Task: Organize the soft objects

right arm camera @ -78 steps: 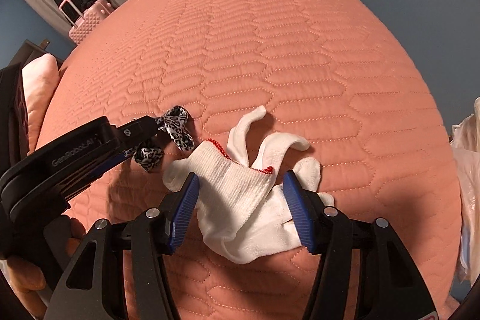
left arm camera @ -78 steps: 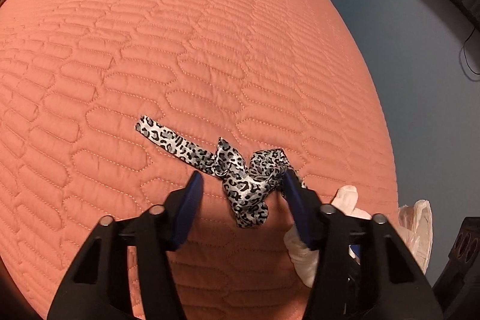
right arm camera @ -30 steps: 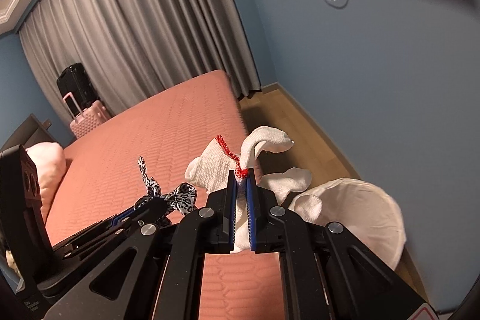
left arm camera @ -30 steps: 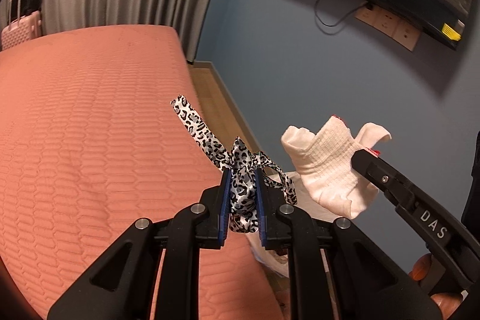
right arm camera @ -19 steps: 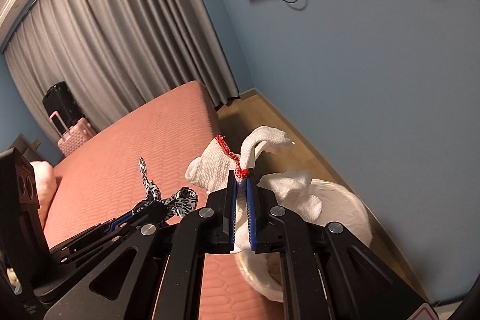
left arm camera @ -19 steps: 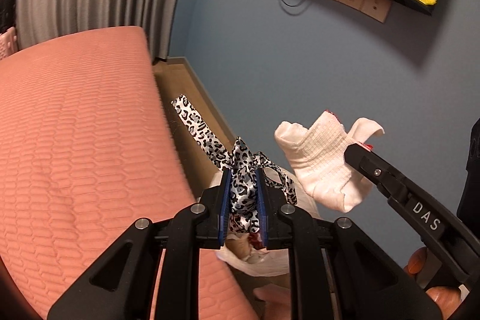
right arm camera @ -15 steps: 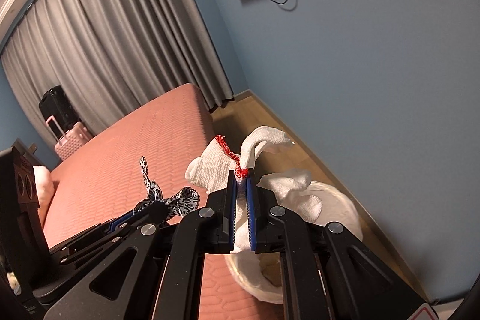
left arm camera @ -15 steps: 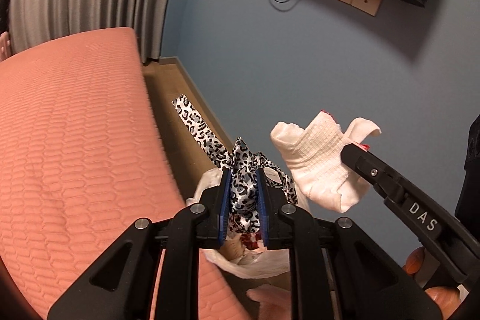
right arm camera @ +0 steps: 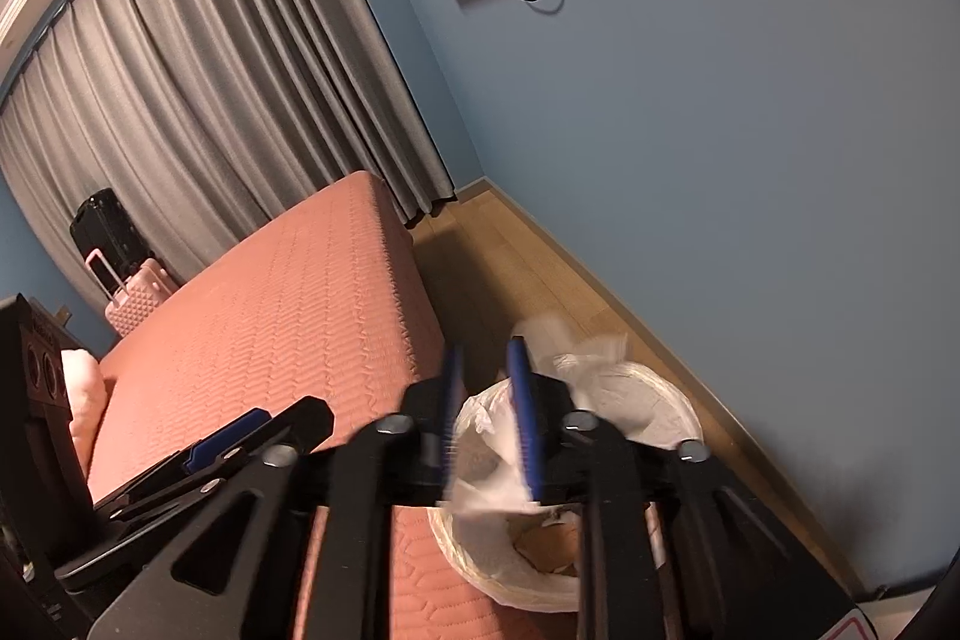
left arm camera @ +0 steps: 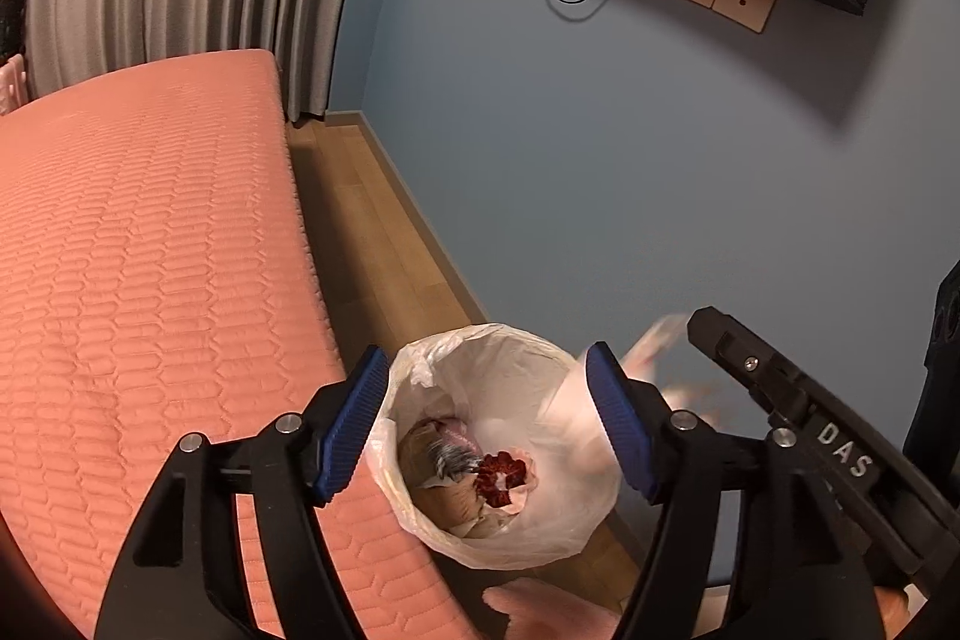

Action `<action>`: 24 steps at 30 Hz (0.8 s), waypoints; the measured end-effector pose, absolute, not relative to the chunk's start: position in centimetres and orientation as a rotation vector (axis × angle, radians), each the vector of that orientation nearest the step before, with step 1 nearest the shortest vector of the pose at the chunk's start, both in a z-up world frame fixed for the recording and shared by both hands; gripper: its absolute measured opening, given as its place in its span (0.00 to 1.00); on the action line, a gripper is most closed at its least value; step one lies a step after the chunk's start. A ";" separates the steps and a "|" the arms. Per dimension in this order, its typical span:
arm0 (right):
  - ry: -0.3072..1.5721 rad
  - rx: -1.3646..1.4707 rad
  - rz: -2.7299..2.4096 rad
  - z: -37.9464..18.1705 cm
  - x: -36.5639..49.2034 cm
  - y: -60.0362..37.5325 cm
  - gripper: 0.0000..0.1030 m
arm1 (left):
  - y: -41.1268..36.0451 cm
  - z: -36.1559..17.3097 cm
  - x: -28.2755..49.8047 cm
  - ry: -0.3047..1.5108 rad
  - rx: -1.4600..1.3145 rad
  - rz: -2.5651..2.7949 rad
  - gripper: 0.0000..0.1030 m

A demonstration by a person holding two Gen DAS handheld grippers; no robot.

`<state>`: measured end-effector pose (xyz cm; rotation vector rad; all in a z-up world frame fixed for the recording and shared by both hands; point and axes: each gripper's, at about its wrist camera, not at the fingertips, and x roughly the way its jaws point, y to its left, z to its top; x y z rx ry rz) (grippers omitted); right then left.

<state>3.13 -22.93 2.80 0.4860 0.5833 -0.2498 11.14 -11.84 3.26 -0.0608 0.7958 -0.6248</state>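
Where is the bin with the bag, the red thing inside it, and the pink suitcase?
bin point(left arm camera: 414, 511), left wrist view, near rim of its white bag
red thing point(left arm camera: 503, 470), left wrist view, its middle
pink suitcase point(right arm camera: 135, 301), right wrist view, its front

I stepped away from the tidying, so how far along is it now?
Done: the bed shows nothing loose, and the bin holds items. In hand: both tools are opening over the bin; the left tool is empty, and a blurred white cloth is falling by the right tool. Left: the cloth landing inside.
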 end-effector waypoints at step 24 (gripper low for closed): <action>0.680 0.304 -0.248 3.6 1.9 -18.6 0.44 | -7.6 4.3 8.7 0.727 0.058 -0.449 0.74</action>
